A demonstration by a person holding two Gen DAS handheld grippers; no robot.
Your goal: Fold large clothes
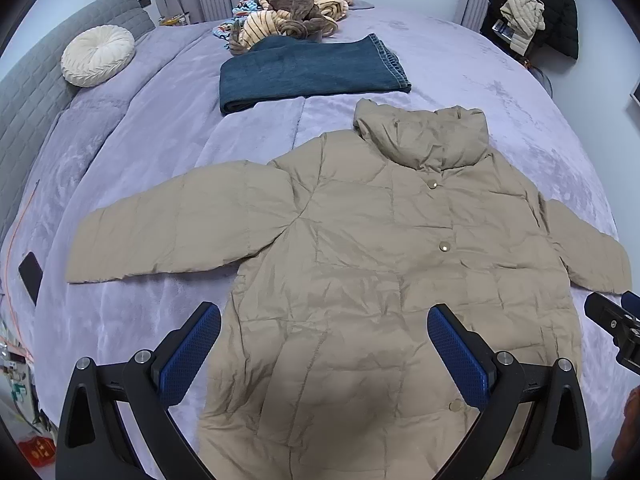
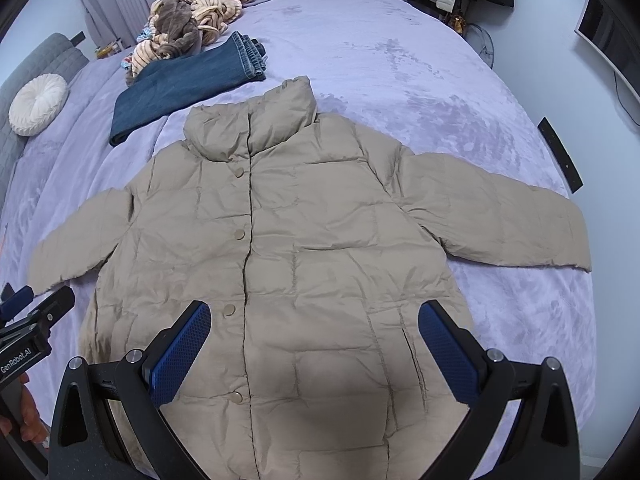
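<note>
A beige quilted puffer jacket (image 1: 360,240) lies flat, front up and snapped shut, on a lavender bed, both sleeves spread out to the sides and the collar pointing away. It also shows in the right wrist view (image 2: 320,240). My left gripper (image 1: 324,332) is open and empty, hovering over the jacket's lower left part. My right gripper (image 2: 314,330) is open and empty over the lower right part. Each gripper's tip shows at the edge of the other's view, the right one (image 1: 612,320) and the left one (image 2: 36,312).
Folded blue jeans (image 1: 308,72) lie beyond the collar, with a heap of striped plush clothes (image 1: 296,8) behind them. A round white cushion (image 1: 98,56) rests by the grey headboard. A black phone (image 1: 30,276) lies at the bed's left edge. Coats hang at the far right (image 1: 536,12).
</note>
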